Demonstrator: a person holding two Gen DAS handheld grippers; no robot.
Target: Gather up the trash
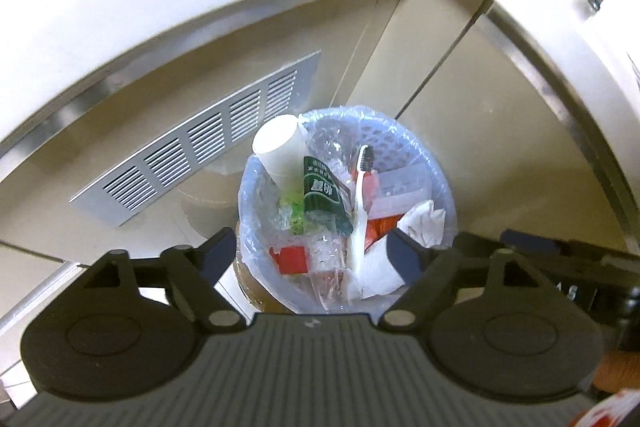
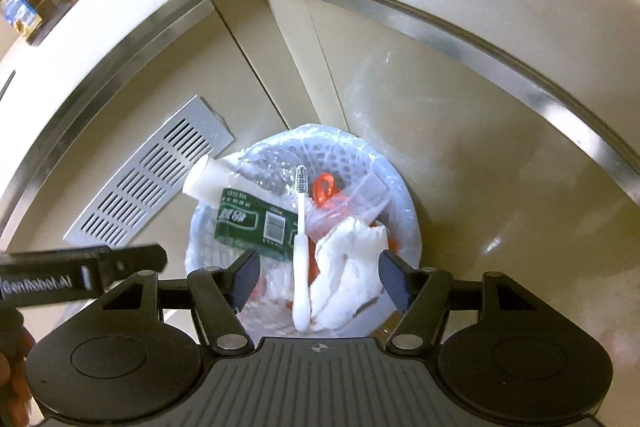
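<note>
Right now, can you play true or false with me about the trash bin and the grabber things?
1. The toothbrush is in the trash bin. True.
2. The right gripper is squeezing the crumpled tissue. False: its jaws are open and hold nothing.
3. A white paper cup leans at the bin's rim. True.
4. The green box lies on the floor beside the bin. False: it is inside the bin.
5. The left gripper is open. True.
</note>
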